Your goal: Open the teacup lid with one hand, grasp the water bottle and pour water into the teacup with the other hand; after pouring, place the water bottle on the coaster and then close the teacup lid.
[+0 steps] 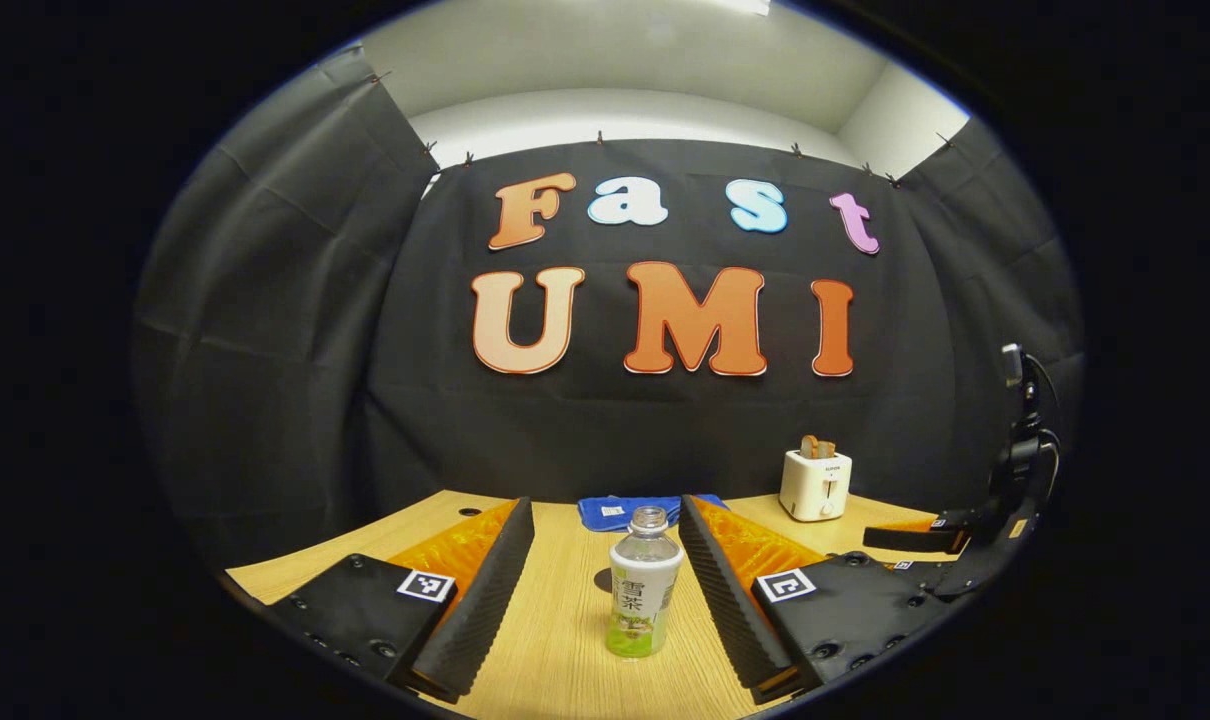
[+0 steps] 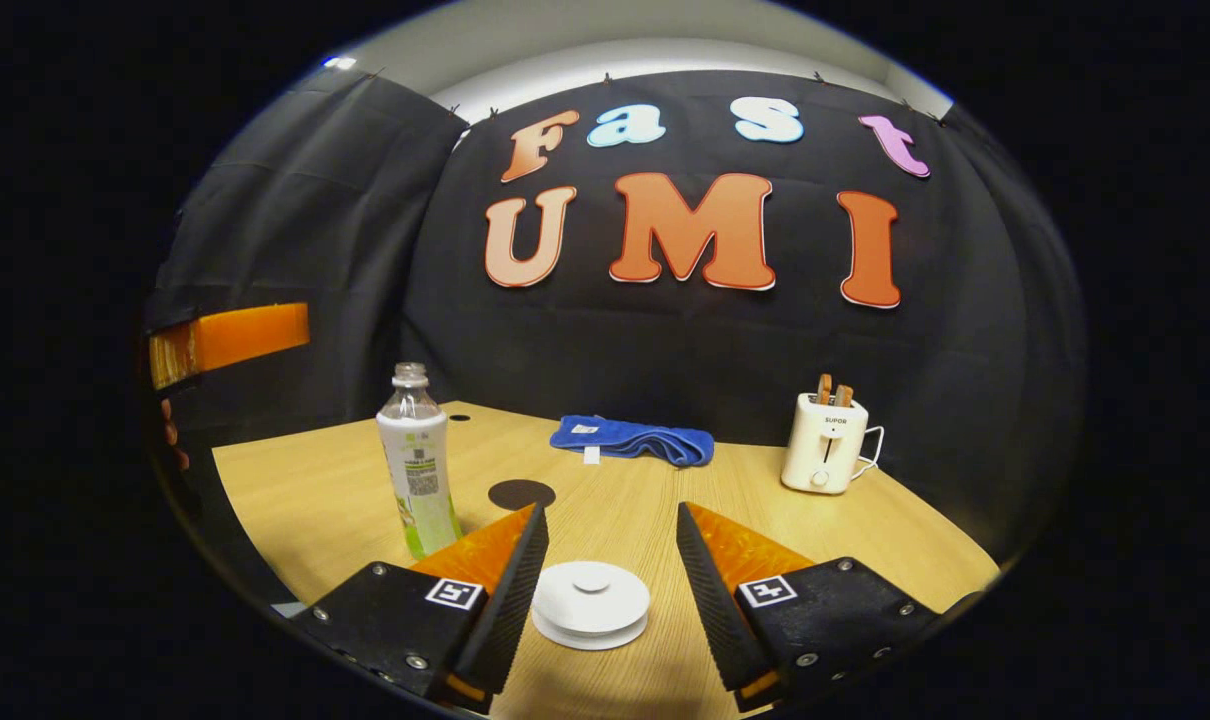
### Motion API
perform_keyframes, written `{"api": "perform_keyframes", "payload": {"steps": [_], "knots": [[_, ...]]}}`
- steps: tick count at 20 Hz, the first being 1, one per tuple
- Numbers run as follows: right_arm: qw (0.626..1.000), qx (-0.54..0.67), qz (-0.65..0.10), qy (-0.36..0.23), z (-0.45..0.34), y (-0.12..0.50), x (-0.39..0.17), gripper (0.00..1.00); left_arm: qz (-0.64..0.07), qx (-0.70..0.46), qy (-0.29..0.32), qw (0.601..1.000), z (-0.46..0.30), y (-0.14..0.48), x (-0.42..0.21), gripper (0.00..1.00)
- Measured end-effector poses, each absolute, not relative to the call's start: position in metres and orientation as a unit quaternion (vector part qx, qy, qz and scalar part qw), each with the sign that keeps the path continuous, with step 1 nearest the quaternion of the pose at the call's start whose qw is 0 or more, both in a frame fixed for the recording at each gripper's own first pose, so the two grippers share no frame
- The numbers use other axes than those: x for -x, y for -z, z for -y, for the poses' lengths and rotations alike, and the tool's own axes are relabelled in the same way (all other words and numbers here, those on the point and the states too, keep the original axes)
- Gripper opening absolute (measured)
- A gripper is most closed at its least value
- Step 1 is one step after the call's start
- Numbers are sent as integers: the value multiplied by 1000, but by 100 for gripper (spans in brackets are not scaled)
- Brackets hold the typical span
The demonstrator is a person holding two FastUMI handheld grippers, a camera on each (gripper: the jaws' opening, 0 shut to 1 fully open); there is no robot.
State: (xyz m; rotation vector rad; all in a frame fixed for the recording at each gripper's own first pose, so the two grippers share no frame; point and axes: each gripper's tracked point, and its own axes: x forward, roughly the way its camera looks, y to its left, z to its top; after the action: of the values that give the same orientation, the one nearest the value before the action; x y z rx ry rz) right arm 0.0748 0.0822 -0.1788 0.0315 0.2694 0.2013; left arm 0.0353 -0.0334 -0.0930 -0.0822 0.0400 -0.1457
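Left gripper view: uncapped, green-labelled water bottle (image 1: pixel 644 583) upright between wide-open, empty left claw (image 1: pixel 605 590) fingers.

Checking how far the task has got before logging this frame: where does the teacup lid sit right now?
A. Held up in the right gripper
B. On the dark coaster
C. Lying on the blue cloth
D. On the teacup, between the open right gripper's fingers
D: in the right gripper view the white teacup lid rests on the cup, with the right gripper open around it and touching nothing.
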Motion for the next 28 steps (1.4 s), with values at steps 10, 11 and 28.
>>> {"api": "perform_keyframes", "payload": {"steps": [10, 11, 28], "knots": [[971, -8, -187, -146, -111, 228, -86, 69, -52, 21, 97, 994, 44, 132, -55, 94], [970, -7, -195, -147, -110, 232, -86, 69, -56, 21, 97, 993, 43, 136, -57, 94], [968, -37, -207, -140, -98, 237, -96, 18, -74, 24, 136, 988, 61, 173, -75, 94]]}}
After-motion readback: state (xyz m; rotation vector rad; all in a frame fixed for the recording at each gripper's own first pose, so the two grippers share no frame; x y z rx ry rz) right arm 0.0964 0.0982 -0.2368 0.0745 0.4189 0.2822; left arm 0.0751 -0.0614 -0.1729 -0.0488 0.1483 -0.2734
